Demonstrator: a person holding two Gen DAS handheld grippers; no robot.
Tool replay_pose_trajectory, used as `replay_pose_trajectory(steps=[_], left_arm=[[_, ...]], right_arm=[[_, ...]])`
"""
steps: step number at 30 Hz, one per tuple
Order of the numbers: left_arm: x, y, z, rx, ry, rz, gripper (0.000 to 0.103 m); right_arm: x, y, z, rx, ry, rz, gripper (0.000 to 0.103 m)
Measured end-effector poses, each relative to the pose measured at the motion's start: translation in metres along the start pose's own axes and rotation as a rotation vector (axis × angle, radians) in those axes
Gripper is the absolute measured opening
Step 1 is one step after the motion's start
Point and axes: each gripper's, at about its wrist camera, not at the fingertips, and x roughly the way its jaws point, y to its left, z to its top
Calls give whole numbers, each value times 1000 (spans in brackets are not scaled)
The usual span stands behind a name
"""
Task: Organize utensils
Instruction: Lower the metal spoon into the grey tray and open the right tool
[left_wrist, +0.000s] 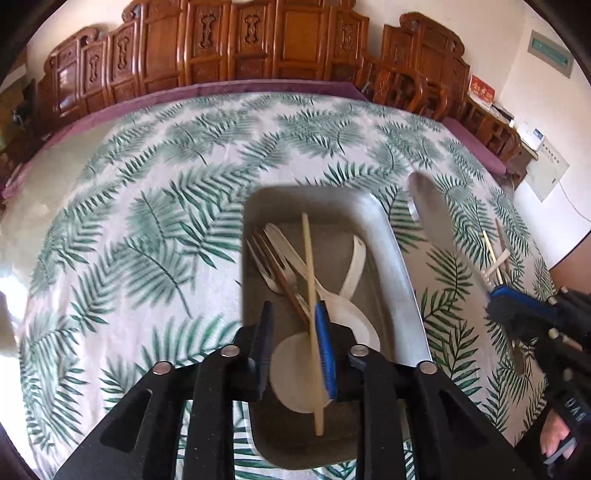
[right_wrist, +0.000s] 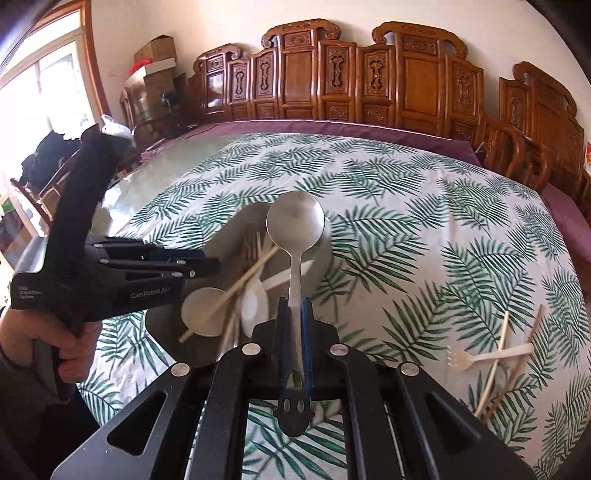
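- We hold a metal spoon (right_wrist: 295, 236) in the right gripper (right_wrist: 293, 306), its jaws clamped narrow on the handle, bowl pointing far and the pierced handle end sticking back toward the camera.
- The relation that matters: the metal tray (right_wrist: 162, 325) lies to the left of and just beyond the right gripper, and in the right wrist view the spoon's bowl already overlaps the tray's far right corner.
- The spoon's long axis runs near-to-far, roughly along the tray's length, so we judge a short leftward shift and a lowering would lay it in.
- The left gripper (left_wrist: 291, 325) hovers over the near part of the tray, jaws parted; a pale chopstick (left_wrist: 312, 325) crosses just by its right finger (left_wrist: 325, 354), but we cannot tell whether it is gripped or only lying there.
- Already in the tray: a metal fork (left_wrist: 269, 258) and white plastic spoons (left_wrist: 332, 295).
- The left gripper is nearer the tray, so the right one must avoid it.
- Still on the leaf-print tablecloth (right_wrist: 424, 240), far right: a plastic fork (right_wrist: 487, 356) and loose chopsticks (right_wrist: 498, 354).
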Motion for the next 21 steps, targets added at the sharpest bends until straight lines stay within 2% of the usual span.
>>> replay_pose_trajectory(steps=[10, 15, 17, 21], left_arm=[[-21, 23, 8, -26, -62, 37, 47], [-31, 38, 12, -58, -87, 43, 50], [-35, 43, 13, -71, -101, 48, 60], [-40, 51, 15, -87, -118, 57, 61]], right_arm=[[27, 23, 12, -18, 26, 26, 8], [41, 33, 19, -25, 43, 34, 8], [47, 37, 21, -30, 50, 35, 8], [61, 43, 23, -38, 71, 32, 8]])
